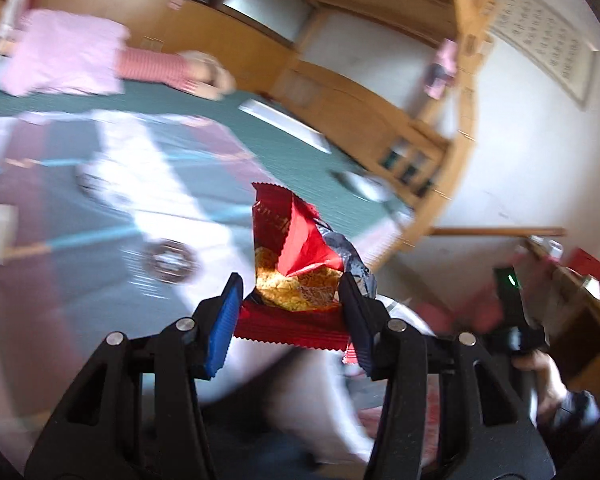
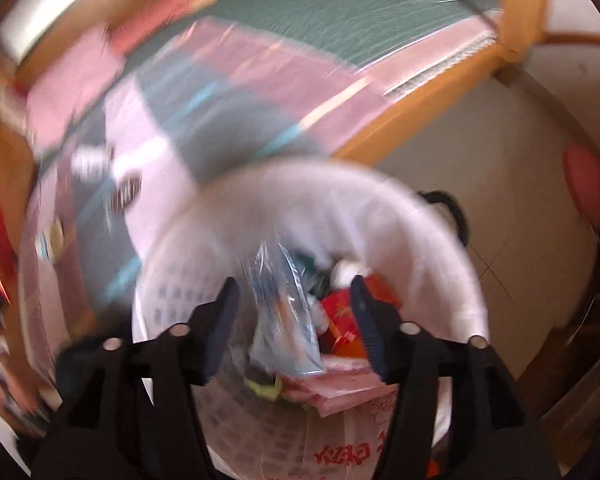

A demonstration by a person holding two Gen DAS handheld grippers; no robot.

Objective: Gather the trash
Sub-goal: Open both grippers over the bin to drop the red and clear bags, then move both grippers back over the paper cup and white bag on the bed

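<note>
A torn red snack wrapper (image 1: 296, 240) with yellow print stands up between the blue pads of my left gripper (image 1: 290, 284), which is shut on its lower edge. It hangs over a bed, and the picture is blurred. My right gripper (image 2: 295, 284) points down into a white bin (image 2: 420, 208) lined with a plastic bag. Its jaws are open. A clear bluish plastic bag (image 2: 280, 320) hangs loose between the fingers, touching neither pad. Red wrappers (image 2: 340, 312) and pink paper (image 2: 340, 392) lie inside the bin. The right gripper (image 1: 508, 300) also shows at the right of the left wrist view.
The bin stands on the floor against a wooden bed frame (image 2: 400, 120). The bed has a green sheet (image 1: 284, 148) and a pink and grey blanket (image 2: 228, 92). A person's striped sleeve (image 1: 152, 64) rests on the bed. A wooden cabinet (image 1: 412, 152) stands behind.
</note>
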